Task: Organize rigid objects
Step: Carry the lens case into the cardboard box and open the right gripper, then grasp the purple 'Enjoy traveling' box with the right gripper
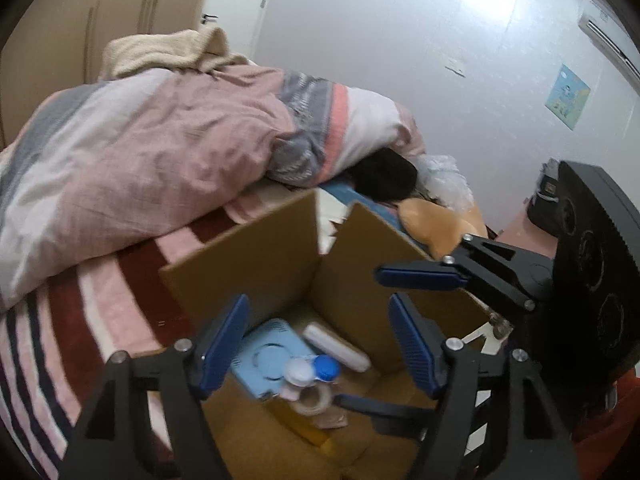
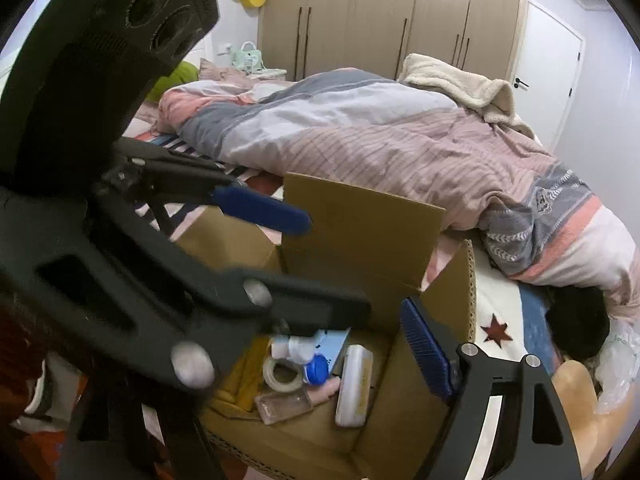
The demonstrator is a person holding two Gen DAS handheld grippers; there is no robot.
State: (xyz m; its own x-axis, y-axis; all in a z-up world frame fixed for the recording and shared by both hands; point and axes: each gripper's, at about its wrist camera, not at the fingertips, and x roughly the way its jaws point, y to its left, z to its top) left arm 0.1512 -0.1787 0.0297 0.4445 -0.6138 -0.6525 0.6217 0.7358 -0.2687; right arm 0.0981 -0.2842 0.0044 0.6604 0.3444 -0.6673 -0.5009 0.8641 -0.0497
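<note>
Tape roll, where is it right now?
In the cardboard box, on its floor: the tape roll lies flat just below the blue-capped bottle, left of the white case in the right wrist view.

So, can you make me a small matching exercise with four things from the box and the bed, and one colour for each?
Things:
1. cardboard box
2. roll of tape
3. long case
4. flat plastic device

Colours:
A. light blue
B. brown
C. clear
D. white

Pairs: 1-B, 2-C, 3-D, 4-A
</note>
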